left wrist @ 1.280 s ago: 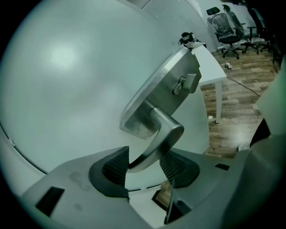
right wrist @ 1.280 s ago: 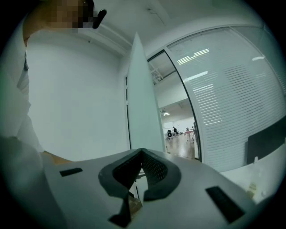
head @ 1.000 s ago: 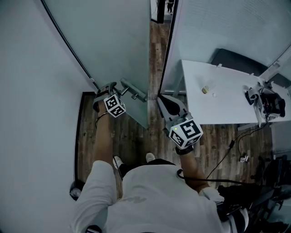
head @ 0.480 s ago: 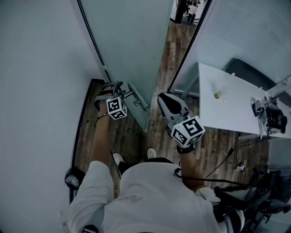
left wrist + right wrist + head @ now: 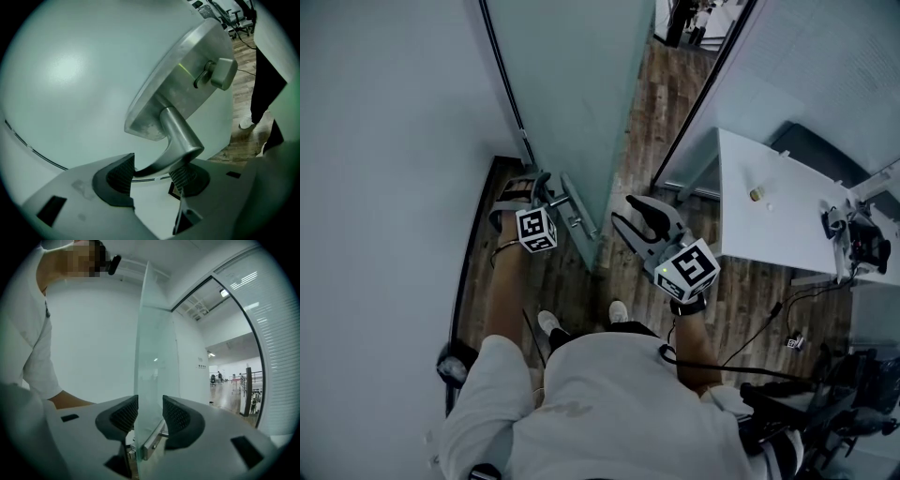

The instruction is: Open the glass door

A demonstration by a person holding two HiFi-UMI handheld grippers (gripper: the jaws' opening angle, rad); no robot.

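Observation:
The frosted glass door [image 5: 572, 84] stands ajar, its free edge pointing toward me. My left gripper [image 5: 536, 185] is shut on the metal door handle [image 5: 574, 217]. In the left gripper view the lever [image 5: 180, 133] runs between the pads of that gripper [image 5: 152, 176], out from its round metal plate [image 5: 178, 84]. My right gripper [image 5: 630, 214] hovers just right of the door's edge, and its jaws are opening. In the right gripper view the glass edge [image 5: 154, 357] lines up with the gap of the right gripper [image 5: 150, 413], and the pads do not press on it.
A white wall [image 5: 384, 187] closes off the left side. On the right are a dark-framed glass partition [image 5: 703, 103] and a white table [image 5: 778, 216] with a small object [image 5: 757, 195] and equipment [image 5: 858, 230]. Cables [image 5: 769, 319] trail over the wood floor.
The door has swung further open, with the left gripper moving along on the handle. The right gripper's jaws, shut before, now stand apart.

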